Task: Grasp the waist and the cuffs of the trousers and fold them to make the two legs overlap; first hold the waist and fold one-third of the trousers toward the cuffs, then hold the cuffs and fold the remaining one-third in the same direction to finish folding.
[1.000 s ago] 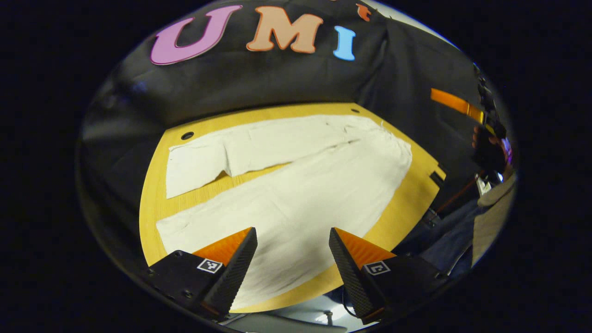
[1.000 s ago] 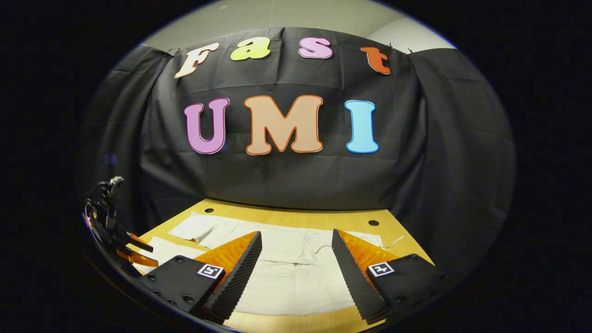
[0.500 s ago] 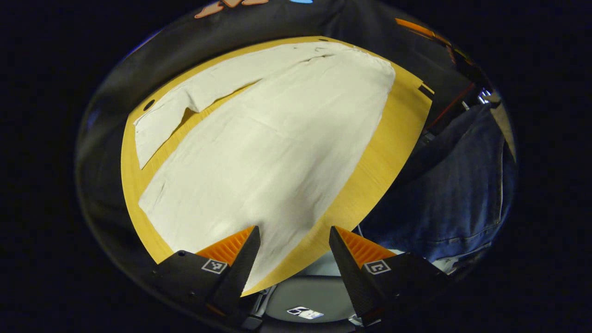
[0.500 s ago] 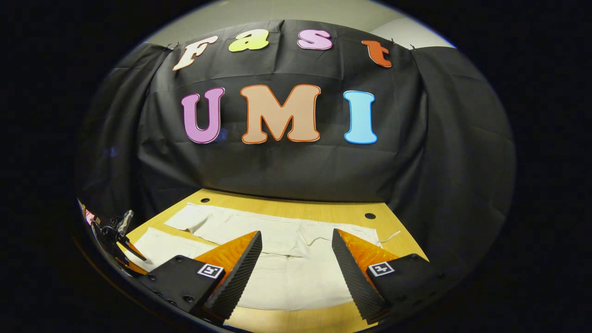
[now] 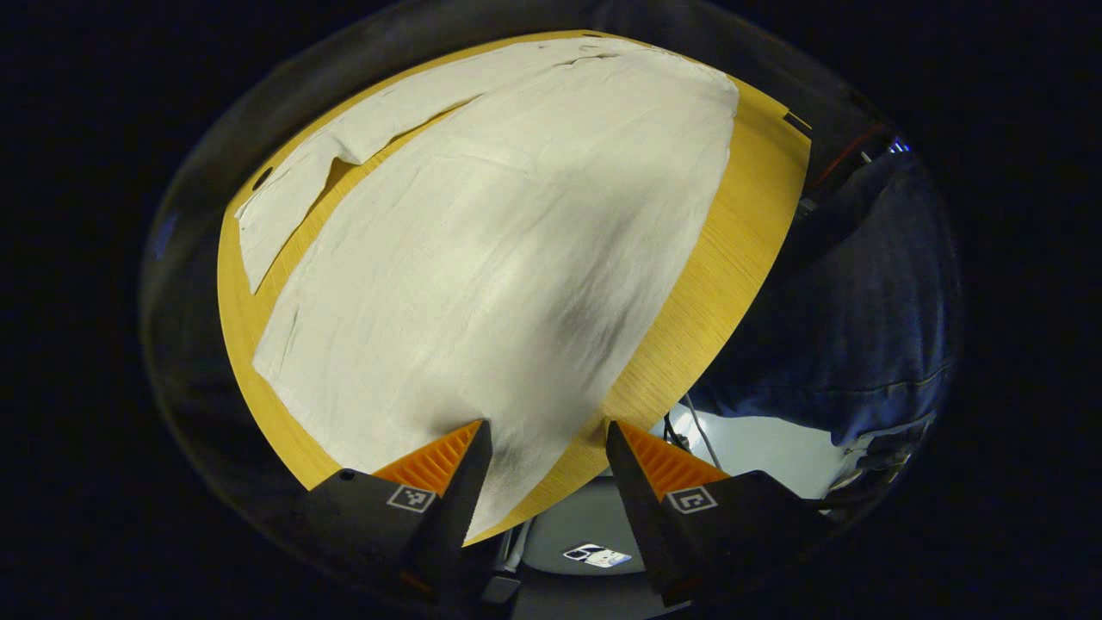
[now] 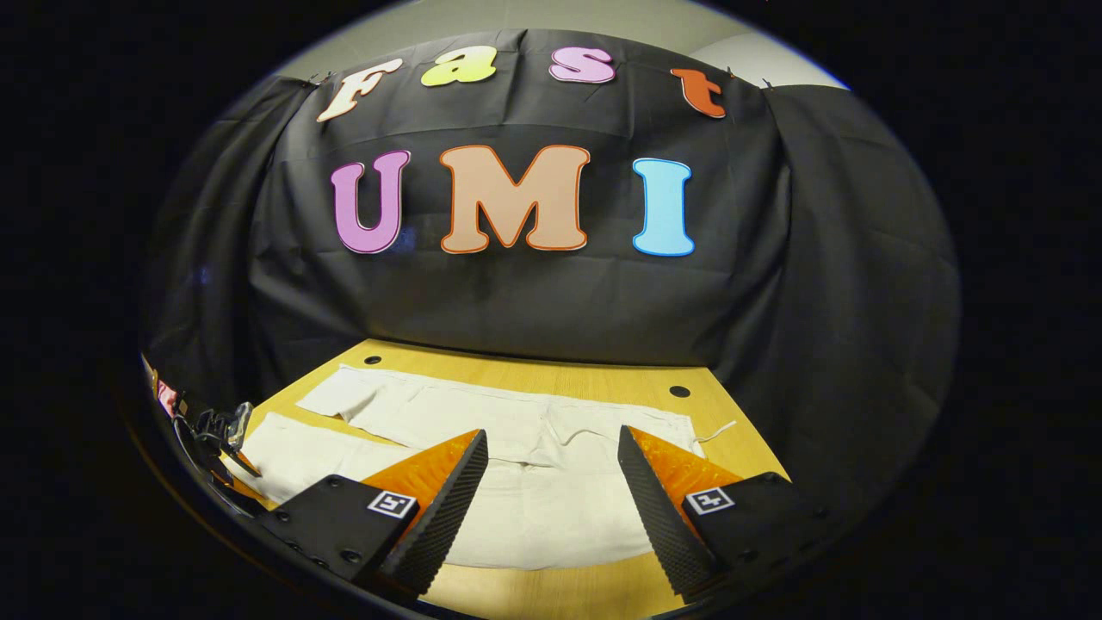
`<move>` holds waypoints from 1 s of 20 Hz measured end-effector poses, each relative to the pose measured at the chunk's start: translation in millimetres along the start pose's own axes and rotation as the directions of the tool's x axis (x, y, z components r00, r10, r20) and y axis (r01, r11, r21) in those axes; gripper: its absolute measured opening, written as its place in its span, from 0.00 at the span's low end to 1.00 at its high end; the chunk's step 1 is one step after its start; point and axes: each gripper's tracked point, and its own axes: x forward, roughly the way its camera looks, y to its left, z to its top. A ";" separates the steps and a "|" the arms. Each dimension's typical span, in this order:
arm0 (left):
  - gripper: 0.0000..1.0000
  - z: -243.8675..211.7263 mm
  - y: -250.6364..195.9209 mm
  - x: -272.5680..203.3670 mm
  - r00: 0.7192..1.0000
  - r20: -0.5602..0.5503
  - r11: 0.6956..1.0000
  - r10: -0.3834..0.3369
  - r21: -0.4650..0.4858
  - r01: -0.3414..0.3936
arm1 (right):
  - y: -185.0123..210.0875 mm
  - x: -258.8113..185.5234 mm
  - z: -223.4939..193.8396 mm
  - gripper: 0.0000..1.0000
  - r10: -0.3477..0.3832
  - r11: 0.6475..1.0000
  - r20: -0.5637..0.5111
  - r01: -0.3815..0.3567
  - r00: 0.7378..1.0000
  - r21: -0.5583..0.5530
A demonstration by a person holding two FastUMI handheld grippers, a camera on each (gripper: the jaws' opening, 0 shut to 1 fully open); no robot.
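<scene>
Left gripper (image 5: 547, 448) is hovering wide open, gripping nothing, over my trousers (image 5: 482, 250) at the table (image 5: 715, 258) edge; right gripper (image 6: 551, 456) is hanging open and empty above the trousers' waist.

trousers (image 5: 482, 258) flat on table (image 5: 715, 284), open air above — black cloth wall (image 6: 534, 301) behind

The left gripper (image 5: 542, 448) and right gripper (image 6: 551, 456) each have two wedge-shaped fingers with ribbed backs on black bases bearing small square markers and screws. The person wears blue denim trousers (image 5: 861, 293).
</scene>
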 end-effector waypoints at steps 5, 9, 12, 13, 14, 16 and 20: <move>0.75 -1.7 3.5 1.0 0.998 -0.062 0.999 0.002 0.045 0.001 | -3.5 3.5 2.1 0.98 -0.014 1.000 0.011 0.014 1.000 -0.008; 0.72 -1.9 1.7 2.8 0.985 -0.174 0.998 0.002 0.067 0.010 | -3.6 10.3 -3.5 0.98 -0.010 1.000 -0.002 0.010 1.000 -0.011; 0.61 -1.1 3.6 5.3 0.980 -0.198 0.995 0.012 0.102 0.008 | 0.5 15.8 -10.2 0.98 0.019 1.000 -0.024 -0.019 1.000 -0.015; 0.57 -0.9 4.3 4.7 0.979 -0.202 0.994 0.015 0.108 0.007 | -1.1 17.5 -13.9 0.97 0.028 0.999 -0.033 -0.029 0.999 -0.031; 0.53 0.9 6.4 4.5 0.979 -0.202 0.994 0.018 0.112 0.005 | -2.5 19.9 -14.5 0.98 0.031 0.998 -0.038 -0.033 0.999 -0.050; 0.35 2.1 9.4 3.2 0.979 -0.203 0.993 0.018 0.116 0.006 | -7.7 23.0 -15.2 0.98 0.035 0.996 -0.053 -0.039 0.998 -0.078; 0.11 3.3 19.7 7.3 0.980 -0.196 0.992 0.019 0.130 0.007 | -12.9 32.3 -16.1 0.98 0.066 0.990 -0.066 -0.074 0.996 -0.123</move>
